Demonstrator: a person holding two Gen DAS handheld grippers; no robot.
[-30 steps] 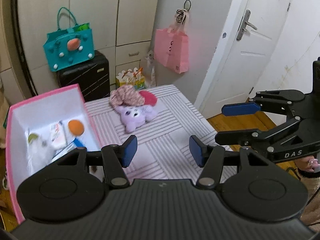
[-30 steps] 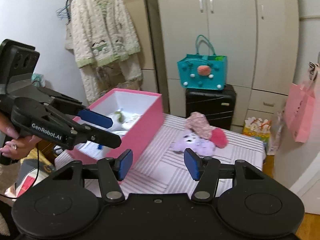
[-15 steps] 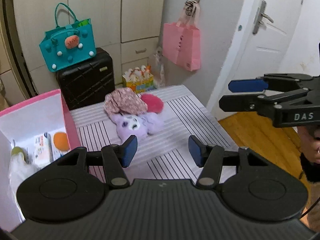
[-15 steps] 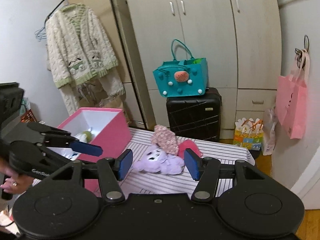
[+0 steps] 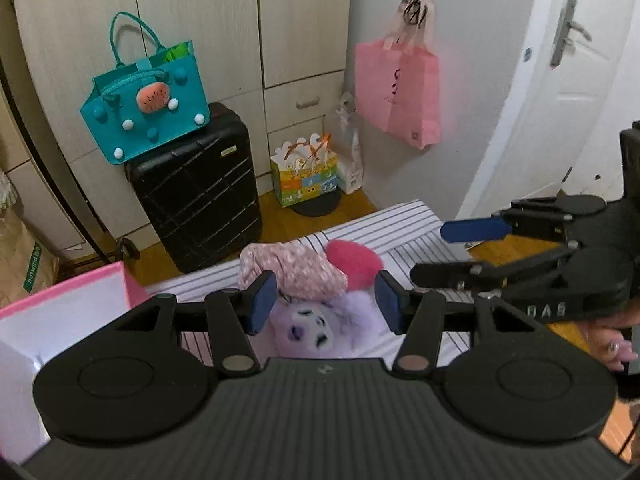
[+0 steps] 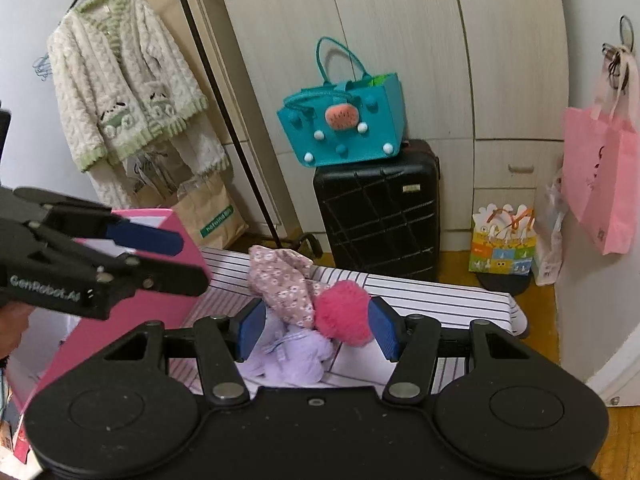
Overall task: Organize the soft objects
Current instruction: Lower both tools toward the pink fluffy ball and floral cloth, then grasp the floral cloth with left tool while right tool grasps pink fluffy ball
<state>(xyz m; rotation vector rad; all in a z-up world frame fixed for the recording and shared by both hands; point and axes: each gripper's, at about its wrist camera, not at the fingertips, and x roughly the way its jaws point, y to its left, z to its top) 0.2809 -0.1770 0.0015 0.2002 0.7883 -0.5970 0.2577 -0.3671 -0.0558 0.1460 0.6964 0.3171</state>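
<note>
Both tools stand open and hold nothing; the left tool (image 5: pixel 324 306) frames the purple plush (image 5: pixel 316 326) at lower centre of its view, while the right tool (image 6: pixel 316 326) frames the pink pompom (image 6: pixel 344 312) and flowered cloth (image 6: pixel 284 280) heaped against it on the striped bench (image 6: pixel 440 292); the pink box (image 6: pixel 160 292) waits at the left; the trouble I'd expect is the two tools crowding one small pile and knocking together; a pinch might also catch cloth and plush at once, dragging the lot; the round, fluffy pompom could squirt out and roll off the bench's near edge.
</note>
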